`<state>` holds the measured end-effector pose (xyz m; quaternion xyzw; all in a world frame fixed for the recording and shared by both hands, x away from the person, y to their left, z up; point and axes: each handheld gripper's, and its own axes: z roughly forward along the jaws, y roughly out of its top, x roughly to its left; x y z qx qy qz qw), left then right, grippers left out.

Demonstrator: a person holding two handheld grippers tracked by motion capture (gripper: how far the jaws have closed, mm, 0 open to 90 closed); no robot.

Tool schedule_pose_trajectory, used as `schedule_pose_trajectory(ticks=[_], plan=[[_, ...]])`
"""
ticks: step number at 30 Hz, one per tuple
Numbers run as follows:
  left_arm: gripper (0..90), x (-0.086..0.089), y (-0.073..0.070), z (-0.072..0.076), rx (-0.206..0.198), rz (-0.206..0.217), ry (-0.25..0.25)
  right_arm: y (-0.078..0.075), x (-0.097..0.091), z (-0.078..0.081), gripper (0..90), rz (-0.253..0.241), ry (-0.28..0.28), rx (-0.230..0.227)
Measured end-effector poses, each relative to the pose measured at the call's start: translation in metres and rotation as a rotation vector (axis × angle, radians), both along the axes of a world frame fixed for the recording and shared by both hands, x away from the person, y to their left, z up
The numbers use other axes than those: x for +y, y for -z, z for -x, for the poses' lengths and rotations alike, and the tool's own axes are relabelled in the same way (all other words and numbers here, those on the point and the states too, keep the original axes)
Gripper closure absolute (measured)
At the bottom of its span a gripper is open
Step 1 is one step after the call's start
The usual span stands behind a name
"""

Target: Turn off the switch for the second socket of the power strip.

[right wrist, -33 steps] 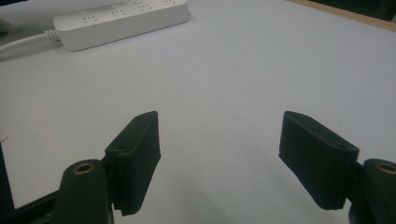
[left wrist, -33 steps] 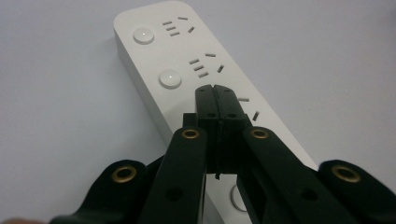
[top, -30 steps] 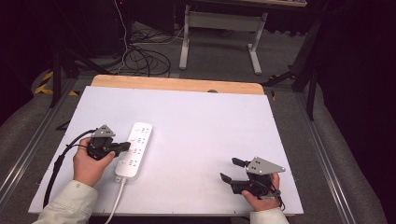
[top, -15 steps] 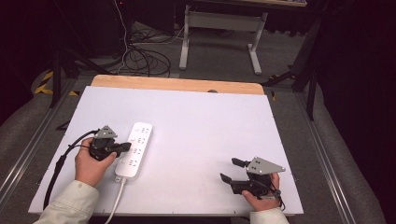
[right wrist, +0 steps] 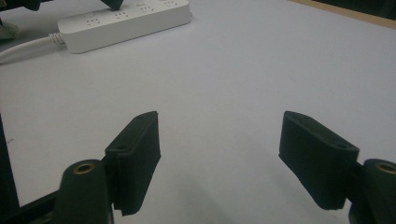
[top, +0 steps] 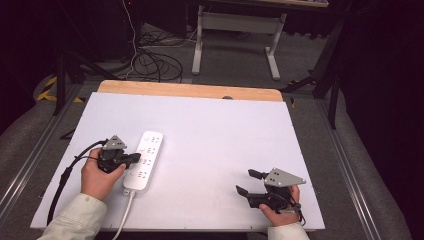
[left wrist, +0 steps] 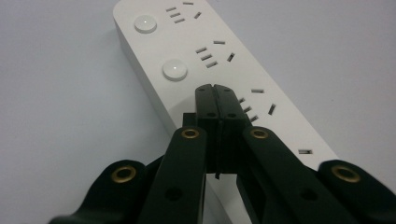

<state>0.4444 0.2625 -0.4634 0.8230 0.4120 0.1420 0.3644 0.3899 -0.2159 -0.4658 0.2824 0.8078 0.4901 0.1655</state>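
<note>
White power strip (top: pixel 144 161) lying flat on the table (top: pixel 215 130), left side, long axis running away from the person. Smooth matte plastic, rounded corners, rows of slotted sockets w/ round domed buttons (left wrist: pixel 174 70) beside them. Its white cable (top: pixel 124 216) leaves the near end and runs off the front edge.

Left gripper (top: pixel 131 159) is over the strip's near half, tips right above the socket face. From the left gripper view the two black jaws are pressed together, flat pads meeting edge to edge, nothing between them. Can't tell if the tips actually touch the plastic. Brass-coloured rivets on the black linkage arms. Left hand (top: pixel 99 177) wraps the body, pale sleeve (top: pixel 75 220) behind, black cable (top: pixel 65 175) looping off to the side.

Right gripper (top: pixel 246 183) sits near the front right corner, well apart from the strip. Jaws spread wide, blocky black pads w/ a dull rubbery look, bare table between them. Grey three-cornered plate (top: pixel 284 177) on top, right hand (top: pixel 280 207) underneath.

Table top is a plain white sheet, wood strip (top: pixel 190 91) showing at the far edge.
</note>
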Motion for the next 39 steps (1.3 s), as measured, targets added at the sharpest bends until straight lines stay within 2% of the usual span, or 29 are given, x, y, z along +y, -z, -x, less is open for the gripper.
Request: schedule_pose_trajectory(ticks=[10, 13, 14, 15, 22, 25, 26, 39], plan=[[90.0, -0.0023, -0.0003, 0.0012, 0.0, -0.011, -0.007, 0.0, 0.0002, 0.0004, 29.5, 0.002, -0.001, -0.002], [90.0, -0.0028, -0.0002, 0.0015, -0.014, -0.024, -0.007, 0.0, 0.0002, 0.0004, 29.5, 0.002, 0.0, -0.003], [90.0, -0.0033, -0.0002, 0.0018, -0.028, -0.04, -0.011, 0.0, 0.0003, 0.0005, 29.5, 0.002, -0.001, -0.003], [90.0, -0.0057, -0.0002, 0.003, -0.018, -0.036, -0.015, 0.0, 0.0002, 0.0005, 29.5, 0.002, -0.001, -0.003], [90.0, -0.009, -0.0014, 0.004, -0.035, -0.077, -0.016, 0.0, 0.0004, 0.0007, 29.5, 0.005, -0.001, -0.003], [90.0, -0.0074, -0.0001, 0.0042, -0.04, -0.066, -0.011, 0.0001, 0.0004, 0.0008, 29.5, 0.006, -0.001, -0.003], [90.0, -0.0074, 0.0005, 0.0048, -0.055, -0.079, -0.02, 0.0001, 0.0005, 0.0009, 29.5, 0.006, -0.001, -0.003], [90.0, -0.0063, 0.0006, 0.0044, -0.045, -0.069, -0.011, 0.0007, 0.0012, 0.0007, 29.6, 0.006, -0.007, 0.001]])
